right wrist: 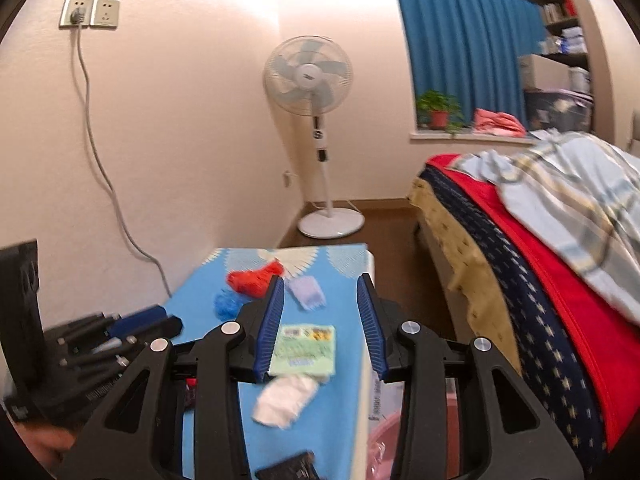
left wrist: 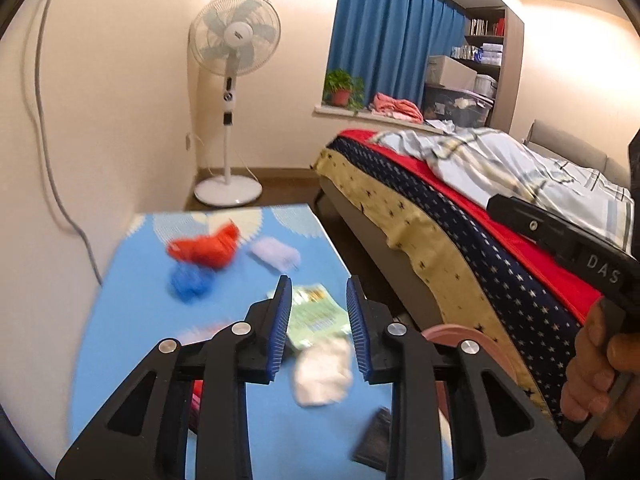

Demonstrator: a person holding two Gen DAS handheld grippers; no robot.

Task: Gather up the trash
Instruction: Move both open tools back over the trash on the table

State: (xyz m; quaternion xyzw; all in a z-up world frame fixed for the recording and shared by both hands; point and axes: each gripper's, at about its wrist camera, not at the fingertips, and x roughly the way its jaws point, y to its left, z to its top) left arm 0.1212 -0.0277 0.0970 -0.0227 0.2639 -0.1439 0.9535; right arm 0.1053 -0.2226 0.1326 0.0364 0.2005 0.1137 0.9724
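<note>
On a blue-covered table (left wrist: 256, 424) lie trash items: a red crumpled bag (left wrist: 204, 247), a blue crumpled wad (left wrist: 188, 280), a pale purple wrapper (left wrist: 276, 254), a green packet (left wrist: 316, 314) and a white crumpled tissue (left wrist: 322, 376). My left gripper (left wrist: 318, 328) is open and empty above the packet and tissue. My right gripper (right wrist: 322, 322) is open and empty above the same packet (right wrist: 306, 350), with the tissue (right wrist: 286, 400), red bag (right wrist: 252, 278), blue wad (right wrist: 228, 304) and purple wrapper (right wrist: 306, 294) around it. The left gripper shows at the left of the right wrist view.
A pink bin (right wrist: 384, 446) sits on the floor between table and bed (left wrist: 480, 216). A dark flat object (left wrist: 374, 440) lies near the table's front edge. A white standing fan (left wrist: 234, 92) stands in the corner. A grey cable (right wrist: 104, 168) runs down the wall.
</note>
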